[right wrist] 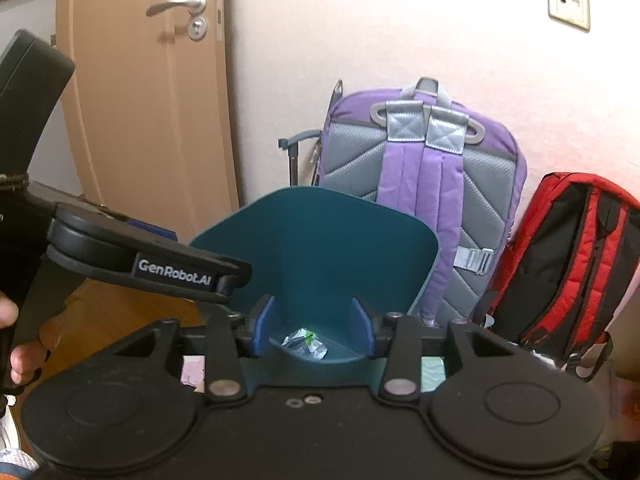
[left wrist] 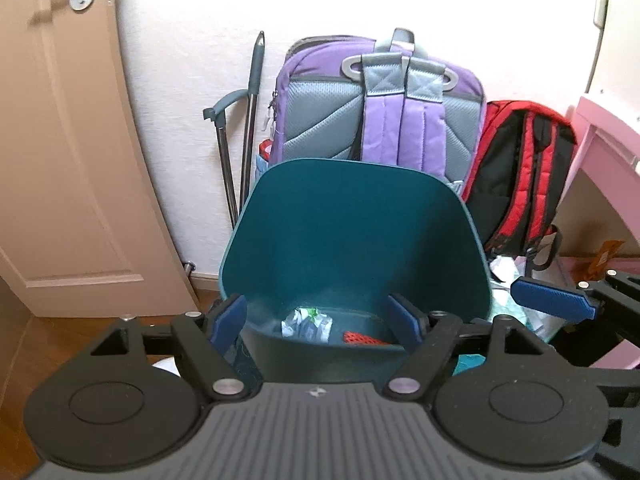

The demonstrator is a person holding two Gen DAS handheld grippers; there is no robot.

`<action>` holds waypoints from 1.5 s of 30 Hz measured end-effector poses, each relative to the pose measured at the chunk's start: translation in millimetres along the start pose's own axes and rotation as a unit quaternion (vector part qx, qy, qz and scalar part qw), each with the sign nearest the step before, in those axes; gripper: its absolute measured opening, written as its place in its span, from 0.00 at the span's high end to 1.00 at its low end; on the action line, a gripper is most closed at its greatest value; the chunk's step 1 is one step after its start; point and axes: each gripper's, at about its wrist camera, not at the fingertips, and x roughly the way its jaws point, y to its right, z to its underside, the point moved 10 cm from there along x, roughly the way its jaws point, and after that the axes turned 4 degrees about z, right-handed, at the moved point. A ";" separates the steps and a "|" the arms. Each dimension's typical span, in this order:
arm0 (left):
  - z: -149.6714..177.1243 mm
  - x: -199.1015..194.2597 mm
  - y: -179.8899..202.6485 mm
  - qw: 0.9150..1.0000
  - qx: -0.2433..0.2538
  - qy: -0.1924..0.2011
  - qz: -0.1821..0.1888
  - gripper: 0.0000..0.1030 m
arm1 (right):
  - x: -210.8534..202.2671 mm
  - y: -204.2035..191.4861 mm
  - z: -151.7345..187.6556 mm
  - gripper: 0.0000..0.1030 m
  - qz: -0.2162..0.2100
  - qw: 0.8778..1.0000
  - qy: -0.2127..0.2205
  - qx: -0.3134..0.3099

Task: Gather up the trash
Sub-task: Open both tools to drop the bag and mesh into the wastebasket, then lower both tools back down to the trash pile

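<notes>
Two hand-held grippers, left hand-held gripper [left wrist: 318,320] and right hand-held gripper [right wrist: 316,330], both released, poised over teal dustpan [left wrist: 356,232]. Crumpled wrapper [left wrist: 306,322] inside pan: probably light, soft, crushable; best pinched across bunched middle.

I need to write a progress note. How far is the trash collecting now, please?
Done: a crumpled wrapper and a red piece lie inside the teal bin. In hand: nothing; the left gripper and right gripper are both open over the bin. Left: white paper and plastic beside the bin, below the red backpack.
</notes>
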 end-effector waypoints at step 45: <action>280.2 54.0 -125.1 0.988 -0.075 -0.132 -0.008 0.01 | 38.4 -71.3 266.0 0.50 -0.070 0.982 -0.173 0.026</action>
